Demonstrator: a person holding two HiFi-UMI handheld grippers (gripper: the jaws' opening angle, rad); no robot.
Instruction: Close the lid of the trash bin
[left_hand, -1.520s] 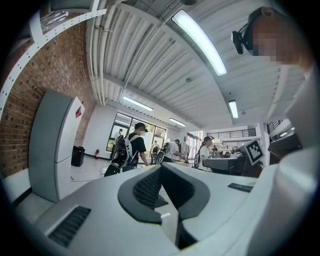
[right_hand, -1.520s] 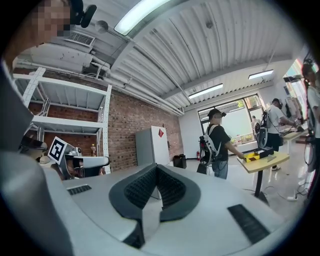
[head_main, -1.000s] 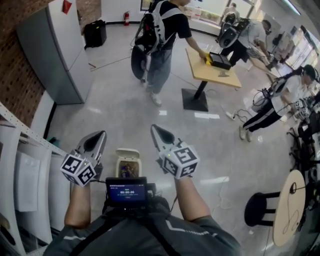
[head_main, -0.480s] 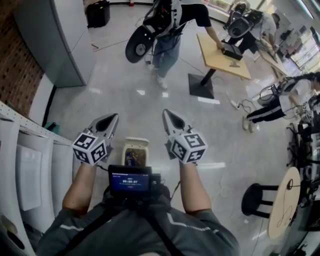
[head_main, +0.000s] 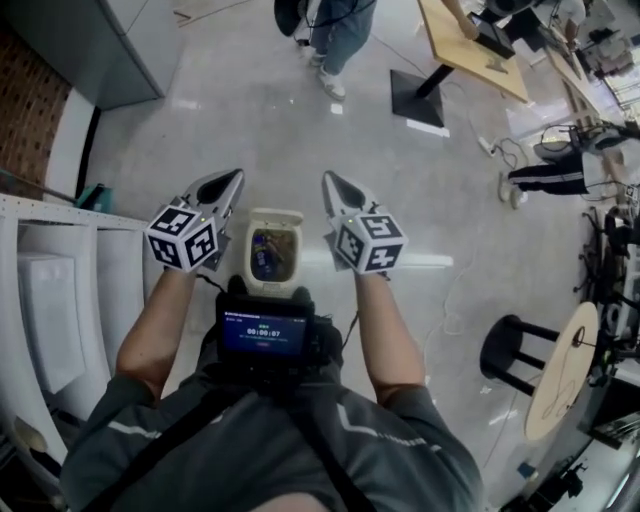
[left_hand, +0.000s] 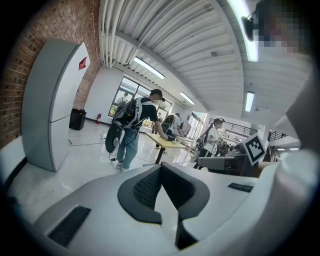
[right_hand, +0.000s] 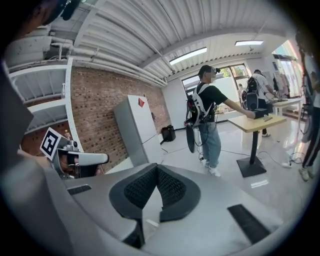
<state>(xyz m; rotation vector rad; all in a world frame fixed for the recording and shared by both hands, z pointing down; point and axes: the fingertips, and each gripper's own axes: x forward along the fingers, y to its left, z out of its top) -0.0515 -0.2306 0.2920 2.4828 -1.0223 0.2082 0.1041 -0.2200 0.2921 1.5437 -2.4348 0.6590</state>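
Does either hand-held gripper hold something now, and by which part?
Nothing is held: the left hand-held gripper and the right hand-held gripper are both shut and empty. The bin stands open below them.

A lab workspace: brick wall (right_hand: 95, 115), polished floor (head_main: 250, 130), gear-laden table (head_main: 470, 55).

The head camera looked steeply down from above the person's shoulders. The left gripper (head_main: 236, 176) and right gripper (head_main: 327, 180) sat close beneath it, with the trash bin (head_main: 273, 250) on the floor between them. Each gripper camera rode low behind its own jaws and faced roughly level toward the far side of the room, taking in much ceiling. All three views took in the person with a backpack (left_hand: 131, 125), the wooden table (right_hand: 252, 122) and the grey cabinet (left_hand: 50, 100). Each gripper view caught the other gripper at its edge.
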